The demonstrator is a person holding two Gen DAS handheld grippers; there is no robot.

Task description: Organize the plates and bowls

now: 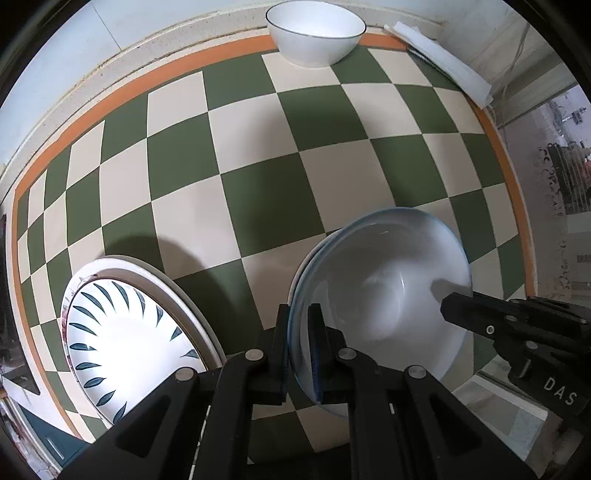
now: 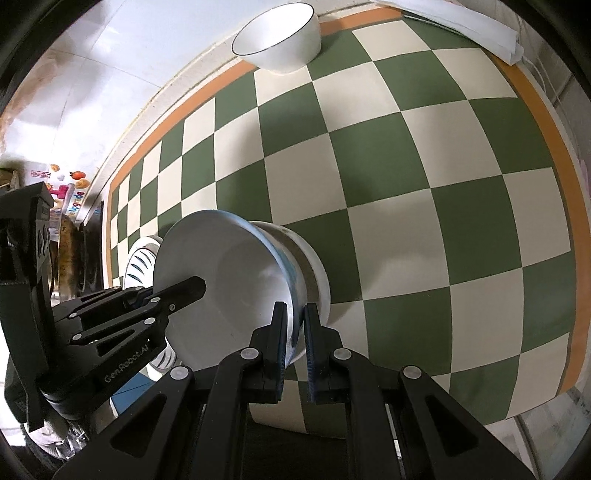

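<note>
A white bowl with a pale blue rim (image 1: pixel 380 295) hangs tilted just above the checked mat, held from two sides. My left gripper (image 1: pixel 298 315) is shut on its left rim. My right gripper (image 2: pixel 295 310) is shut on the opposite rim and shows in the left wrist view as a black finger (image 1: pixel 458 308) over the bowl. Under the bowl (image 2: pixel 236 280) a white and grey-banded body (image 2: pixel 314 266) shows; I cannot tell whether it is a second bowl. A leaf-patterned plate (image 1: pixel 122 339) lies on a larger cream plate (image 1: pixel 192 295) to the left. A white bowl with a thin dark rim (image 1: pixel 316 33) stands at the far edge.
A green and cream checked mat (image 1: pixel 258 184) with an orange border covers the counter. A folded white cloth (image 1: pixel 443 59) lies at the far right corner against the tiled wall. The mat's right edge (image 2: pixel 569 221) drops off to the floor.
</note>
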